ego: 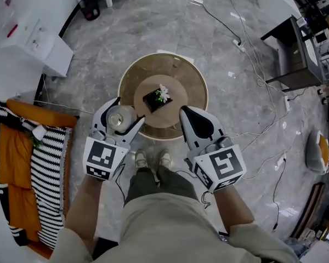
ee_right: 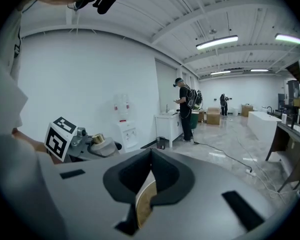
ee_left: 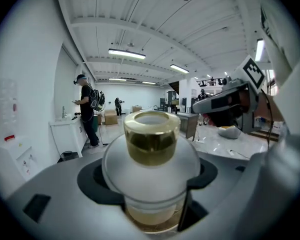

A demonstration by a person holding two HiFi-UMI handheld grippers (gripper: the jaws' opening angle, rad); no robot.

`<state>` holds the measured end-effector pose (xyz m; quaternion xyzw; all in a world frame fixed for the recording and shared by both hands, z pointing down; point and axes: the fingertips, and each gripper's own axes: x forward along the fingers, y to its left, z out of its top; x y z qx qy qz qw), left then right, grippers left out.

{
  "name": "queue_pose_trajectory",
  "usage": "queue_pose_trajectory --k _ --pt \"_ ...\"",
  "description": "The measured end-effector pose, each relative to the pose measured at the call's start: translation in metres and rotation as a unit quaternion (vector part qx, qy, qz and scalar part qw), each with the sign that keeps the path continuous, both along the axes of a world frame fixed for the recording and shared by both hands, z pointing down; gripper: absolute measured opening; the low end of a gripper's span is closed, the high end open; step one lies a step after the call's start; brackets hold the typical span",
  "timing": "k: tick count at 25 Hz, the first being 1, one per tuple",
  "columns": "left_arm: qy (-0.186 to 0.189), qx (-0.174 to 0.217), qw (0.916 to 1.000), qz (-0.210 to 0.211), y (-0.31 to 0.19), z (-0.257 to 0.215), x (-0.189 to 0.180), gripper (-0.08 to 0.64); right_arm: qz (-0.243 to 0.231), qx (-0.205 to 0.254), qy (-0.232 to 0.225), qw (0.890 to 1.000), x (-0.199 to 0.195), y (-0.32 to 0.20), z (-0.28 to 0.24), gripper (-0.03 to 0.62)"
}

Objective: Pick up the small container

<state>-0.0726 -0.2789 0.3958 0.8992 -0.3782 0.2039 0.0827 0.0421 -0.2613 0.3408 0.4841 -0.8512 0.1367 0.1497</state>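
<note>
My left gripper [ego: 122, 119] is shut on the small container [ego: 119, 117], a frosted round jar with a gold neck. It is held upright above the left edge of the round wooden table [ego: 194, 84]. In the left gripper view the small container [ee_left: 151, 159] fills the space between the jaws. My right gripper [ego: 187, 115] is shut with nothing in it, over the table's near right rim. From the right gripper view the closed jaws [ee_right: 149, 156] meet, and the left gripper with the container [ee_right: 99, 143] shows at left.
A dark square block with a white flower [ego: 159, 97] lies on the table's raised centre disc. An orange and striped seat [ego: 27, 163] stands at left, a white cabinet [ego: 41, 43] upper left. Cables [ego: 252, 53] run across the grey floor. People [ee_right: 186, 109] stand far off.
</note>
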Motion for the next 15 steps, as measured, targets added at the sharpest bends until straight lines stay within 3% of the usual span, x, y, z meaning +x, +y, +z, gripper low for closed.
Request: queue_pose_trajectory --k 7,15 --pt "0.011 0.022 0.9997 -0.006 0.035 -0.059 -0.009 0.334 -0.014 0.036 0.003 0.999 -0.003 0.030 -0.052 -0.005" --pt "0.019 0.041 0.9989 0.007 0.082 -0.094 -0.007 0.334 -0.016 0.024 0.014 0.999 0.006 0.060 -0.058 -0.004"
